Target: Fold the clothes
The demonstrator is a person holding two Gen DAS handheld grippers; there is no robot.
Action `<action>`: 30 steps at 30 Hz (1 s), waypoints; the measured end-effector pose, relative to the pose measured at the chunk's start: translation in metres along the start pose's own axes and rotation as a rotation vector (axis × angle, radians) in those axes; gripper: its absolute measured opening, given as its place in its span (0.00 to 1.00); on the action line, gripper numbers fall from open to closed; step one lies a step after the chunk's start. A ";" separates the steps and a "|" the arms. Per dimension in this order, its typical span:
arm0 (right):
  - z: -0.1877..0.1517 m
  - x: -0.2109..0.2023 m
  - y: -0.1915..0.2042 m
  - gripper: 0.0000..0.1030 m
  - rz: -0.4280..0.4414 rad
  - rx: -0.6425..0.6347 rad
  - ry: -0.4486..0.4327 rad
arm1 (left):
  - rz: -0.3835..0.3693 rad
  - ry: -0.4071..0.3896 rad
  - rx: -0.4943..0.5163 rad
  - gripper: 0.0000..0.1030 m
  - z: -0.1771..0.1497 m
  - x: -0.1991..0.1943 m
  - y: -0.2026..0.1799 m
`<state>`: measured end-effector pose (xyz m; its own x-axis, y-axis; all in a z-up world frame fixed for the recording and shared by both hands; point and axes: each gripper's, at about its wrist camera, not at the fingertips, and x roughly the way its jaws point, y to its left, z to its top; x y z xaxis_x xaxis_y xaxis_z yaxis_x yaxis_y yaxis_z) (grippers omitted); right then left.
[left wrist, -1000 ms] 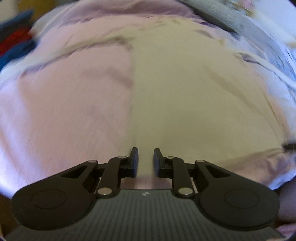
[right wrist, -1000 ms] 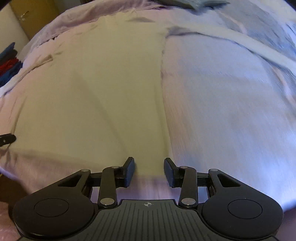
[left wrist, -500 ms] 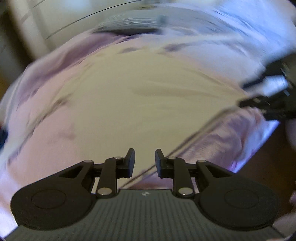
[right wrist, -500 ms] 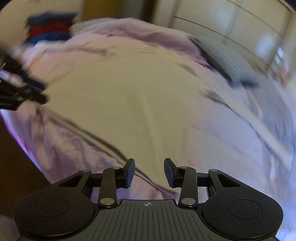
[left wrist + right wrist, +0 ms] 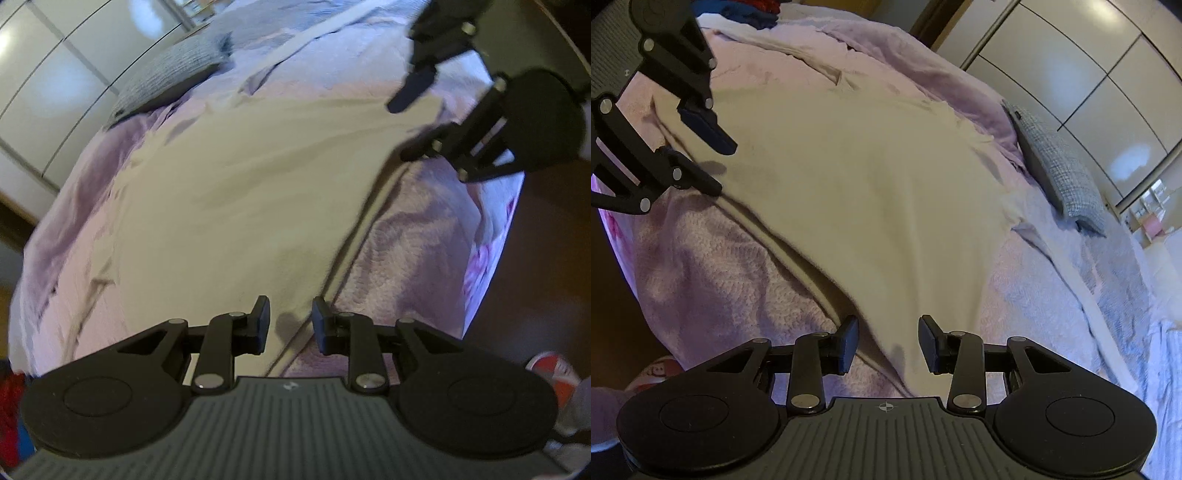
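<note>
A cream-coloured cloth garment (image 5: pixel 251 192) lies spread flat on a bed covered by a lilac textured bedspread (image 5: pixel 413 236), its hem along the bed's near edge, where the left gripper (image 5: pixel 288 319) and the right gripper (image 5: pixel 888 341) each hang over a hem corner with jaws wide apart and nothing between them. Only the left wrist view shows a red-and-white object (image 5: pixel 554 373), too blurred to identify, beyond the bed's edge; only the right wrist view shows a pile of blue and red clothes (image 5: pixel 753 9) at the far left corner. Both views show a grey knitted pillow (image 5: pixel 1060 166) lying on the bedspread near pale wardrobe doors (image 5: pixel 1089 74).

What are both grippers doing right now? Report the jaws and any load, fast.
Left gripper: jaws open, holding nothing, at the near hem of the cream garment.
Right gripper: jaws open, holding nothing, at the same hem's other corner.
</note>
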<state>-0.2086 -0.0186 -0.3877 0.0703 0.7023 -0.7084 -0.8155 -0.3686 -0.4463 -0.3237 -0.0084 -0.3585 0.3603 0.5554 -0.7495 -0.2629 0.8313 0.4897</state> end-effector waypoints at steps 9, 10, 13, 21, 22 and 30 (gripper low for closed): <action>0.002 0.004 0.011 0.38 -0.030 -0.058 0.018 | 0.073 0.022 0.314 0.22 -0.007 0.012 -0.031; 0.002 0.004 0.012 0.38 -0.036 -0.064 0.018 | 0.079 0.023 0.335 0.22 -0.009 0.012 -0.033; 0.002 0.006 0.015 0.38 -0.050 -0.083 0.021 | 0.092 0.027 0.365 0.22 -0.016 0.015 -0.033; -0.001 -0.008 0.016 0.00 -0.073 -0.131 -0.038 | 0.135 0.003 0.346 0.00 -0.029 0.001 -0.011; -0.001 -0.011 0.018 0.00 -0.063 -0.137 -0.042 | 0.134 0.007 0.353 0.00 -0.031 -0.002 -0.011; 0.004 0.003 0.024 0.00 0.042 -0.159 0.105 | -0.019 0.024 0.322 0.01 -0.036 0.002 -0.018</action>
<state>-0.2304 -0.0228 -0.3988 0.1046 0.6200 -0.7776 -0.7184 -0.4936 -0.4901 -0.3504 -0.0227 -0.3847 0.3400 0.5420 -0.7685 0.0421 0.8076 0.5882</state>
